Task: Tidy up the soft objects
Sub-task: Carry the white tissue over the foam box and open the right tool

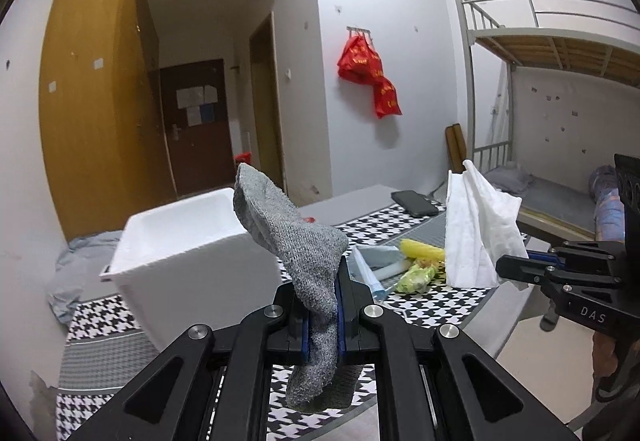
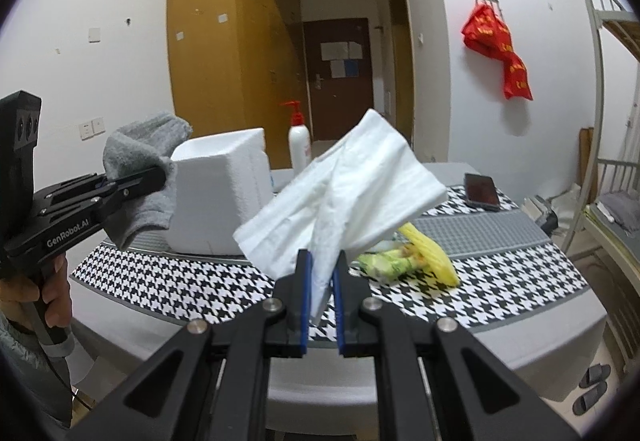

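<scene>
My left gripper is shut on a grey knitted sock, held above the table; its toe sticks up and its cuff hangs below the jaws. In the right wrist view the same sock hangs from the left gripper at the left, beside the box. My right gripper is shut on a white paper tissue that fans out upward. From the left wrist view the tissue stands up from the right gripper at the right.
A white foam box stands open on the houndstooth tablecloth. Yellow and green soft toys, a syringe, a phone and a pump bottle are also on the table. A bunk bed stands at the right.
</scene>
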A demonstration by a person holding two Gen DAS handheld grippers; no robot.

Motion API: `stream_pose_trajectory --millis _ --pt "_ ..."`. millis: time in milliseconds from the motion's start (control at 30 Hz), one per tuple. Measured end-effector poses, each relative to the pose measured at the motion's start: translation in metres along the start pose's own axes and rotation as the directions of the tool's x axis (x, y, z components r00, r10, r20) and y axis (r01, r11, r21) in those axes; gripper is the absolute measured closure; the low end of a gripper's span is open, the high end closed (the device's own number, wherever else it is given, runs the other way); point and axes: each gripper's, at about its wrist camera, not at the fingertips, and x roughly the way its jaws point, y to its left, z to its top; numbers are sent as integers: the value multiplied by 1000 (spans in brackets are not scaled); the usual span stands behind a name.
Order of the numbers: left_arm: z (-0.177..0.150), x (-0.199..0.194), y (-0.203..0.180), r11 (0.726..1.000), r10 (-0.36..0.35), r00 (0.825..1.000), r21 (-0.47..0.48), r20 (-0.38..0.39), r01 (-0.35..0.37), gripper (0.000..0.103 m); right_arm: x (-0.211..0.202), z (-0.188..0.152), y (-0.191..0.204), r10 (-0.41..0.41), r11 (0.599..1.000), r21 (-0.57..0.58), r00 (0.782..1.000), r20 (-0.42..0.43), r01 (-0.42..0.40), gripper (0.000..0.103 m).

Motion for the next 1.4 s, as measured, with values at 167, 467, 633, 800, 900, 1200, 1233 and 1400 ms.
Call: stream_pose_trajectory --millis 167,467,633,800,900,1200,1233,1400 --pt "-3 -12 8 999 42 999 -32 31 -41 93 -2 5 7 24 1000 -12 999 21 -24 91" --pt "-11 -31 23 991 121 991 -61 55 -117 93 5 13 21 73 996 -47 997 31 -71 90" --pt "-15 -40 35 987 153 986 -69 66 -148 93 12 19 35 103 992 -73 994 27 -101 90" --pt "-18 -41 46 981 183 981 -79 67 -178 93 22 25 47 128 987 -102 992 16 -125 90" --pt "-18 -39 56 978 192 979 -100 63 -185 93 27 28 54 141 984 -116 990 10 -138 90" --pt "-9 -40 75 975 196 978 -118 64 -188 93 42 41 68 171 976 -134 985 -5 -170 90" --pt "-7 -40 77 975 197 978 -120 66 -188 93 43 43 69 172 976 -134 985 -5 -171 90" --pt "-2 -39 85 974 196 979 -125 64 -187 93 50 53 72 160 977 -140 987 0 -159 90"
